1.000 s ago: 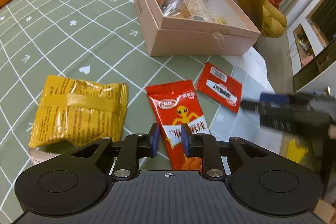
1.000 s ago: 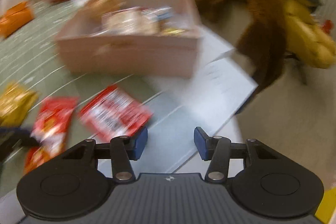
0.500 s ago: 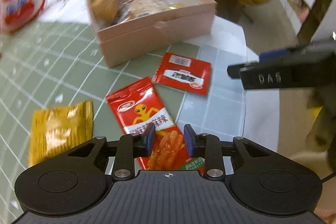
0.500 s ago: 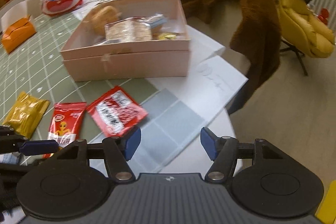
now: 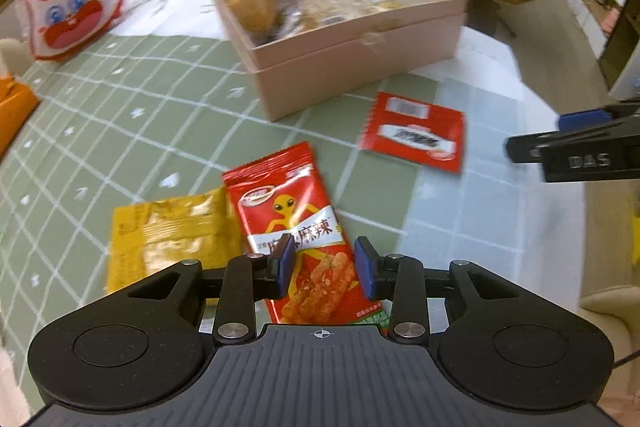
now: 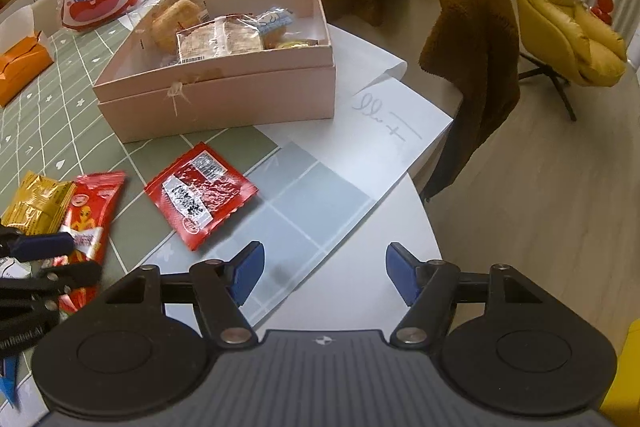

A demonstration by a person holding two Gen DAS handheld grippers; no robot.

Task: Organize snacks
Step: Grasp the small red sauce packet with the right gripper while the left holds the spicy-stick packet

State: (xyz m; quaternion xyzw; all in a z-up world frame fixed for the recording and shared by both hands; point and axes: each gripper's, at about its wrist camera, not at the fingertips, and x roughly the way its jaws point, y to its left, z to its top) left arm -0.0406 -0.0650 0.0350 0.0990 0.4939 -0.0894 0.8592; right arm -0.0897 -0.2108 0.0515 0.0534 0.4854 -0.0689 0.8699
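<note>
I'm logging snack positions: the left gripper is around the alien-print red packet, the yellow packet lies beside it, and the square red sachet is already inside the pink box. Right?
Not quite. The square red sachet is not in the pink box; the right wrist view shows it lying on the tablecloth in front of the box. The rest holds: the left gripper brackets the alien-print red packet, with the yellow packet beside it.

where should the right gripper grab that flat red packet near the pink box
Take the flat red packet by its near corner, the one pointing toward the right gripper. It lies flat on the tablecloth, so come in low from the near side and slide one of the jaws under the crimped edge. The middle likely offers no pinchable thickness.
</note>
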